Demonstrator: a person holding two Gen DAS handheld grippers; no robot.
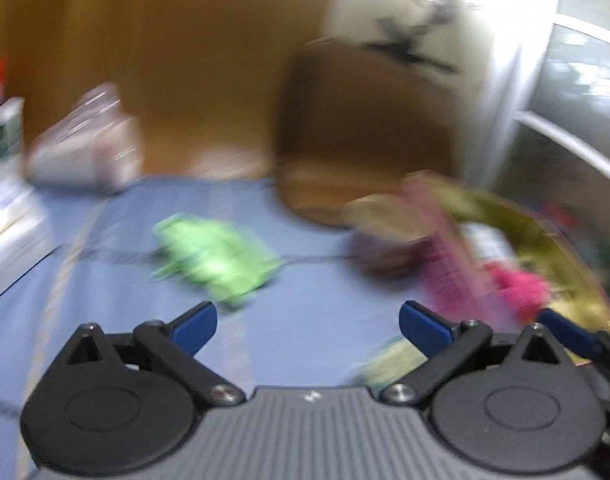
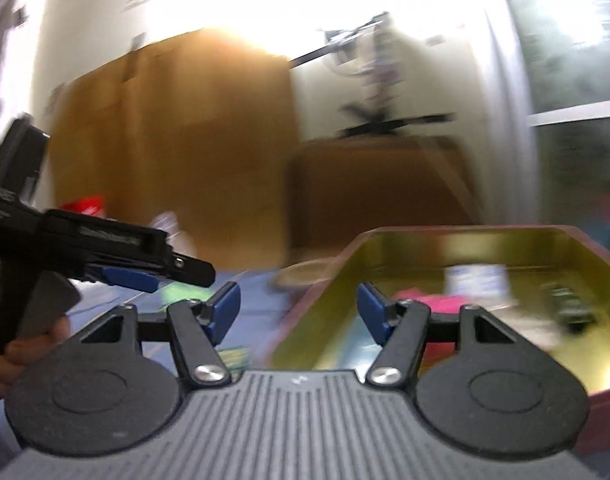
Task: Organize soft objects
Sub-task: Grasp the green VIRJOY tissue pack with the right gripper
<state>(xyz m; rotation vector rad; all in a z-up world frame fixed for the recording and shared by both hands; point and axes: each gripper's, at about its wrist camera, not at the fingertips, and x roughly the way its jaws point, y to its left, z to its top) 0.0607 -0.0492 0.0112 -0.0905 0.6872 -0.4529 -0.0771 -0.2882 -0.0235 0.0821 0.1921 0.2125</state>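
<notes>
**Over the blue cloth: both tongs standing empty**

On the blue cloth point(image 1: 305, 280) I am seeing, through heavy blur, the following items.

1. Left gripper point(image 1: 308, 326): I am holding its blue pads spread wide, with nothing between them; only cloth is showing in the gap.
2. Green soft object point(image 1: 217, 258): it is lying on the cloth ahead of the left gripper, a little to the left of its centre line and apart from the pads.
3. Gold-lined tray point(image 2: 577, 236): it is sitting at the right side of the cloth.
4. Pink soft object point(image 2: 433, 300): it is lying inside the tray, with a pale item and a dark item beside it that I cannot identify.
5. Right gripper point(image 2: 299, 312): I am keeping its pads parted and empty, poised at the near left corner of the tray.
6. Cardboard boxes point(image 2: 177, 152): they are standing behind the cloth against the wall.

In the right wrist view, a hand point(image 2: 21, 348) is gripping the left tool's handle.
</notes>
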